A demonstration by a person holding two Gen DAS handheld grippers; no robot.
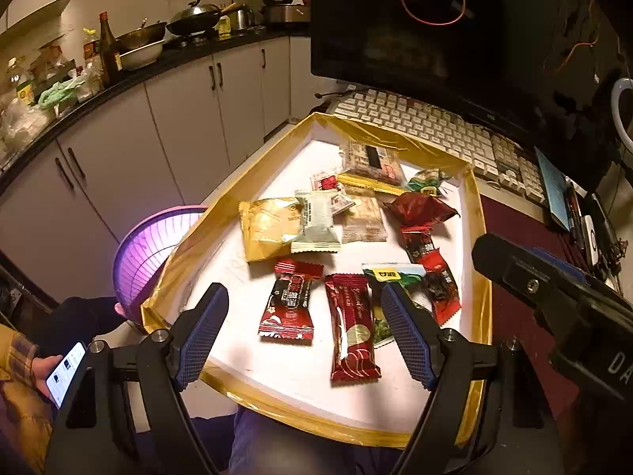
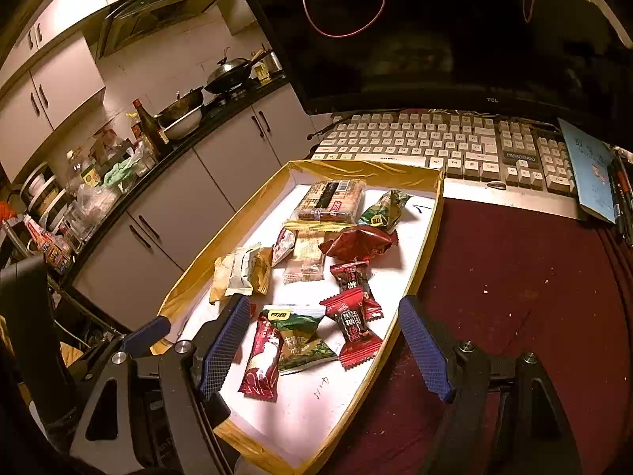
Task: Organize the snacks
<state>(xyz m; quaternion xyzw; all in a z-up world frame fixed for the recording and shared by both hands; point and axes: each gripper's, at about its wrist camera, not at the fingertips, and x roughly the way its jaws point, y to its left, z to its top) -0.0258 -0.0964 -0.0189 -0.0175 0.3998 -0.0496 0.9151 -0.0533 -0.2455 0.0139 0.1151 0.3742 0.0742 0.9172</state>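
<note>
Snacks lie scattered inside a shallow white tray (image 1: 480, 237) with a gold-taped rim, which sits on the table (image 2: 514, 297) in front of a keyboard (image 2: 435, 142) and a dark monitor (image 2: 455, 31). Both grippers hang over the tray's near end with their jaws wide apart and nothing between them.

In the left wrist view, the left gripper (image 1: 304, 336) frames a dark red wrapper (image 1: 289, 304) and a long maroon bar (image 1: 352, 336); its right finger covers part of a green packet (image 1: 395, 277), so that packet's lower half cannot be read. A pale packet (image 1: 316, 223) lies on top of a yellow bag (image 1: 265, 229), hiding the bag's right side. Printing on all the wrappers is too small to make out.

The right wrist view shows the right gripper (image 2: 322, 344) with the maroon bar (image 2: 261, 356), the green packet (image 2: 304, 340) and two red candies (image 2: 352, 316) between its fingers. Here the green packet is seen whole, overlapping the bar. The dark red wrapper is nearly hidden behind the left finger in this view.

Only the left wrist view shows a purple basket (image 1: 154, 253) just beside the tray's left edge, partly cut off by the rim, and a seated person's hand holding a phone (image 1: 65, 372). Only the right wrist view shows the table's dark red surface clearly and a blue booklet (image 2: 589, 174) beside the keyboard. At the tray's far end, a clear-wrapped cracker pack (image 2: 330, 200) and a crumpled red bag (image 2: 360, 243) appear in both views.
</note>
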